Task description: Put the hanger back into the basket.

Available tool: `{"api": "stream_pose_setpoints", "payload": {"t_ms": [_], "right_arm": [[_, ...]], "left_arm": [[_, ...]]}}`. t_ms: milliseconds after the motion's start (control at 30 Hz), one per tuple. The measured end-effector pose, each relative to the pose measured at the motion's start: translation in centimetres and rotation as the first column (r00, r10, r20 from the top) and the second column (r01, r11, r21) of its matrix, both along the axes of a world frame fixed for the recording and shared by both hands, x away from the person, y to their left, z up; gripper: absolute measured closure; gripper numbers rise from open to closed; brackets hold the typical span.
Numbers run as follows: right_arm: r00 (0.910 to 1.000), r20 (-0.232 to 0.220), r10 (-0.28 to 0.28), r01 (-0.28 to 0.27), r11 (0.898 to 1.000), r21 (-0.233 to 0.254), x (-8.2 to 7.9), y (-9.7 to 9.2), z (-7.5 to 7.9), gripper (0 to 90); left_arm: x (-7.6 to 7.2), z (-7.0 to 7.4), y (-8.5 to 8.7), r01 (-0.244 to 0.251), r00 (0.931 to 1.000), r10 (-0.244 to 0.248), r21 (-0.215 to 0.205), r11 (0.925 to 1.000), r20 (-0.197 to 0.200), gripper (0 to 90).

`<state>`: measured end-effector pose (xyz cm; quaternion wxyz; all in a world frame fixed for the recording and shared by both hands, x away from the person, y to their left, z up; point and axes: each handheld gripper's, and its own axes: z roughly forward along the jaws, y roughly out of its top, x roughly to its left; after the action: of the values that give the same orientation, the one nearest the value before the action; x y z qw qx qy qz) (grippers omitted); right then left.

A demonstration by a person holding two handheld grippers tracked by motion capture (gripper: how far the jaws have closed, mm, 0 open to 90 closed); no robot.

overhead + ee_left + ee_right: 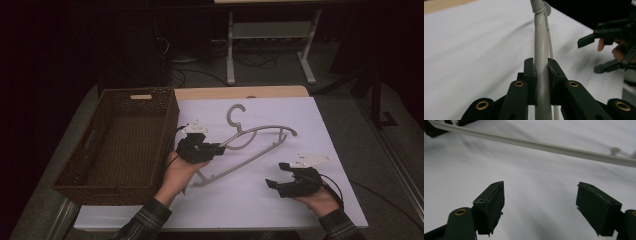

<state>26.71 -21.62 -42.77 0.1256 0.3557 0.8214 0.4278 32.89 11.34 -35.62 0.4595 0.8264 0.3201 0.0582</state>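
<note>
One grey clothes hanger (250, 145), one brown wicker basket (100, 180), two hand-held grippers, left hand-held gripper (216, 148), right hand-held gripper (278, 175), one table (280, 115)

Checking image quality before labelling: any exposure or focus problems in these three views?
High view: dim, background nearly black, white table cover readable, brown wicker basket dark. Left gripper view: grey plastic hanger between the jaws sharp nearby, soft farther off. Right gripper view: hanger bar mildly blurred, pads sharp.
</note>
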Motion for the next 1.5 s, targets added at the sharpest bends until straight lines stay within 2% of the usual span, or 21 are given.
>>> {"api": "stream_pose_setpoints", "payload": {"t_ms": [67, 200, 367, 533, 700, 733, 767, 833, 900, 933, 967, 1133, 1300, 1367, 1400, 1433, 1500], "right_arm": [[1.0000, -0.001, -0.008, 0.008, 1.000, -0.003, 0.1, -0.1, -0.1, 21.6], [0.9999, 0.002, -0.017, 0.017, 1.000, 0.003, 0.2, -0.4, -0.1, 21.7], [0.9995, 0.005, -0.032, 0.032, 0.999, 0.010, 0.3, -0.6, -0.1, 22.1], [0.9993, 0.004, -0.037, 0.037, 0.999, 0.013, 0.4, -0.7, -0.1, 22.1], [0.9992, 0.005, -0.041, 0.041, 0.999, 0.013, 0.5, -0.8, -0.1, 22.1], [0.9991, 0.003, -0.043, 0.043, 0.999, 0.015, 0.5, -0.8, -0.1, 22.1], [0.9989, 0.004, -0.047, 0.047, 0.999, 0.018, 0.5, -0.9, -0.1, 22.0], [0.9986, 0.003, -0.052, 0.052, 0.999, 0.016, 0.6, -0.9, -0.1, 22.0], [0.9984, 0.003, -0.056, 0.056, 0.998, 0.015, 0.6, -1.0, -0.1, 22.0], [0.9983, 0.004, -0.059, 0.059, 0.998, 0.016, 0.7, -1.1, -0.1, 22.0], [0.9982, 0.004, -0.061, 0.061, 0.998, 0.014, 0.7, -1.1, -0.1, 22.0], [0.9977, -0.002, -0.067, 0.067, 0.998, 0.005, 0.8, -1.1, -0.3, 21.9], [0.9971, -0.006, -0.076, 0.076, 0.997, 0.002, 0.9, -1.2, -0.4, 21.9], [0.9970, -0.008, -0.078, 0.078, 0.997, 0.000, 1.0, -1.3, -0.4, 22.0], [0.9969, -0.008, -0.078, 0.078, 0.997, 0.000, 1.0, -1.3, -0.4, 22.1], [0.9969, -0.009, -0.078, 0.078, 0.997, -0.001, 1.0, -1.3, -0.4, 22.1], [0.9967, -0.010, -0.081, 0.081, 0.997, 0.000, 1.0, -1.3, -0.4, 22.1]], "left_arm": [[0.0, 0.9, 0.3, -0.007, 0.9999, 0.007, 0.004, 1.0000, 0.010, 80.0], [0.2, 2.5, 1.2, -0.024, 0.9997, 0.024, -0.021, 0.9995, 0.010, 80.1], [0.2, 4.8, 2.8, -0.046, 0.9982, 0.047, -0.027, 0.9986, 0.038, 80.1], [0.2, 6.7, 5.4, -0.071, 0.9963, 0.073, -0.046, 0.9964, 0.046, 80.1], [-0.1, 8.4, 8.9, -0.110, 0.9914, 0.114, -0.067, 0.9917, 0.064, 80.1], [-0.1, 8.4, 8.9, -0.110, 0.9914, 0.114, -0.067, 0.9917, 0.064, 80.1], [-0.3, 9.0, 10.6, -0.130, 0.9877, 0.135, -0.066, 0.9893, 0.079, 80.1], [-0.4, 9.4, 12.2, -0.151, 0.9838, 0.157, -0.071, 0.9860, 0.087, 80.1], [-0.5, 9.7, 13.8, -0.167, 0.9805, 0.174, -0.079, 0.9828, 0.092, 80.1], [-0.5, 9.7, 13.8, -0.167, 0.9805, 0.174, -0.079, 0.9828, 0.092, 80.1], [-0.6, 9.9, 15.4, -0.187, 0.9759, 0.195, -0.081, 0.9789, 0.098, 80.1], [-0.8, 10.1, 19.4, -0.247, 0.9610, 0.254, -0.068, 0.9665, 0.110, 80.1], [-1.1, 9.7, 23.6, -0.314, 0.9404, 0.321, -0.073, 0.9466, 0.113, 80.1], [-1.2, 9.5, 25.2, -0.334, 0.9330, 0.341, -0.071, 0.9398, 0.116, 80.1], [-1.2, 9.5, 25.2, -0.334, 0.9330, 0.341, -0.071, 0.9398, 0.116, 80.1], [-1.4, 9.3, 26.5, -0.352, 0.9262, 0.358, -0.072, 0.9332, 0.117, 80.1], [-1.5, 9.0, 27.6, -0.362, 0.9217, 0.366, -0.058, 0.9305, 0.128, 80.1]]}}
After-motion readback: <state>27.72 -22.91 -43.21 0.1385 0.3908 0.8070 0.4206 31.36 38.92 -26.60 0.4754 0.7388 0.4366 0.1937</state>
